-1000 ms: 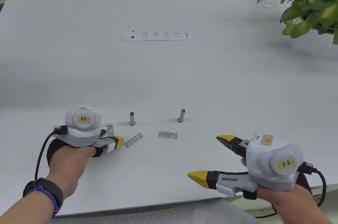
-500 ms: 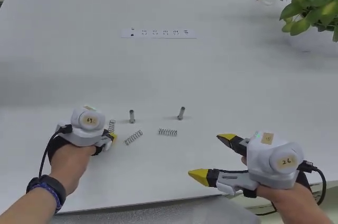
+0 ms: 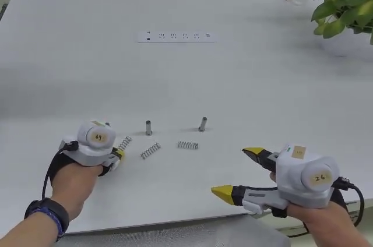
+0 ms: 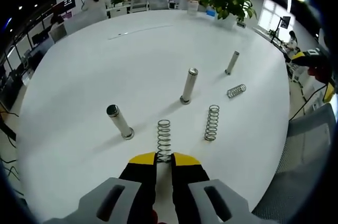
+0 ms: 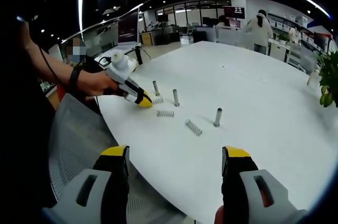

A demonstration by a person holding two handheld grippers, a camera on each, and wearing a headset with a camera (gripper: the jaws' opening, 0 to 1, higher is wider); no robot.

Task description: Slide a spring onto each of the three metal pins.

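- Left gripper view: three pins stand bare on the white table: the near pin, the middle pin and the far pin. By my reading no spring sits on a pin yet, so all three fittings are left to do.
- The left gripper has its yellow-tipped jaws pinched on the near end of the first spring. This spring points away from the jaws, just beside the near pin. I cannot tell whether it rests on the table or is lifted.
- The second spring lies loose just to the right, near the middle pin. The third spring lies loose close to the far pin.
- The springs are short, open-wound coils of thin pale wire. The pins are slim, smooth metal cylinders, upright, each with a slightly wider foot.
- Head view: the right gripper hangs at the table's near edge, well apart from the parts. Its jaws are spread wide and hold nothing.
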